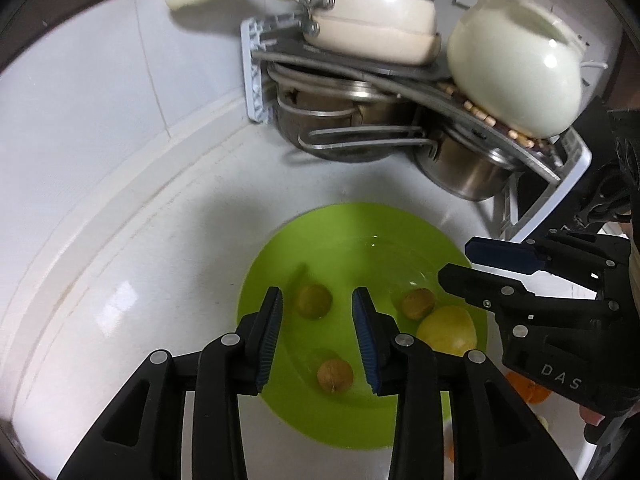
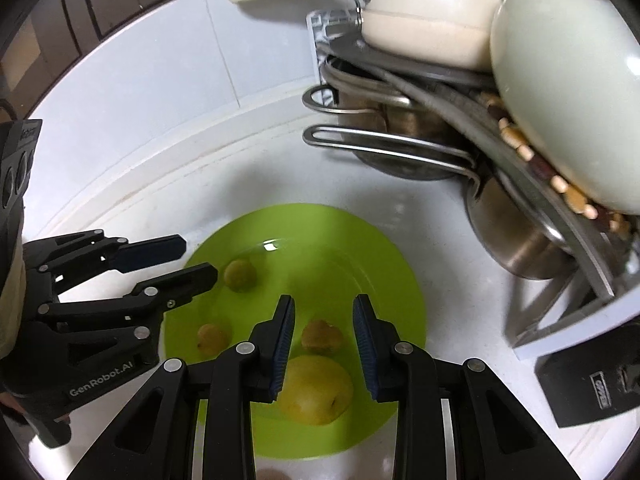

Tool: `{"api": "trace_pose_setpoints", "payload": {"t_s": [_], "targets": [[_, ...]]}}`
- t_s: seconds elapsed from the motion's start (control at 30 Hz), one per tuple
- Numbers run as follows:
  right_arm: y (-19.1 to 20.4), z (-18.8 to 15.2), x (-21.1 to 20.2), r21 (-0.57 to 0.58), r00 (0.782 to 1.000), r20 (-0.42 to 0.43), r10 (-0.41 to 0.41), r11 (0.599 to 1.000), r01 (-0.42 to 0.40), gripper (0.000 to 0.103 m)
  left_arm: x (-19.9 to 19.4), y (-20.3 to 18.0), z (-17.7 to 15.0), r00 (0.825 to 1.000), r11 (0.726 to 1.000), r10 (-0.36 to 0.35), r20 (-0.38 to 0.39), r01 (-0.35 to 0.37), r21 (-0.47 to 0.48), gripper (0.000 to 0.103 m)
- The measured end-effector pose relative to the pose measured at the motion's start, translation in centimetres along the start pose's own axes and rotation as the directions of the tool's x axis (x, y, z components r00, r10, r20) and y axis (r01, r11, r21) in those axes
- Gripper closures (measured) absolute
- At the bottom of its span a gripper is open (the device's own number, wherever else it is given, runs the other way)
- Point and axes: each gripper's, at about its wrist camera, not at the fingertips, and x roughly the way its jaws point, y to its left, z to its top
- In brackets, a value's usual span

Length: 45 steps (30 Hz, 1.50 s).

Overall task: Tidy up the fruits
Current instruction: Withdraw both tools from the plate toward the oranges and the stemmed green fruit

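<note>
Fruits on green plate (image 2: 404,280), plate on white counter (image 1: 120,240): three small brownish round fruits (image 1: 314,300) spread over plate middle, one larger yellow fruit (image 2: 316,390) near plate's front edge, touching none clearly. Left gripper (image 1: 318,336) above plate, jaws narrow gap, nothing between pads. Right gripper (image 2: 324,344) above plate, jaws narrow, empty, yellow fruit below. Dish rack (image 1: 256,80) at counter's far right, holding steel pots (image 2: 520,240), cream pan (image 1: 372,24), pale jug (image 1: 516,68).
</note>
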Motion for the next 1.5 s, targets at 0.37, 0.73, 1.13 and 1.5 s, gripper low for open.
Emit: {"api": "trace_pose_setpoints", "payload": {"t_s": [0.37,0.73,1.13,1.5], "targets": [[3.3,-1.9,-6.5,-0.029,0.991,0.136,0.001,1.0,0.003,0.066,-7.5,0.2,-2.3,0.991,0.999,0.018,0.132,-0.012,-0.051,0.061],[6.5,-4.3,-11.5,-0.037,0.961,0.272,-0.04,0.998,0.052,0.05,-12.6,1.4,-5.6,0.972,0.995,0.08,0.221,-0.064,-0.079,0.047],[7.7,-8.2,-13.2,0.015,0.948,0.308,-0.079,0.997,0.078,0.043,-15.4,1.5,-10.7,0.953,0.991,0.117,0.281,-0.093,-0.097,0.029],[8.0,-11.6,-12.5,0.026,0.96,0.26,-0.108,0.994,0.105,0.038,-15.2,1.2,-15.3,0.949,0.985,0.162,0.27,-0.137,-0.108,0.023]]}}
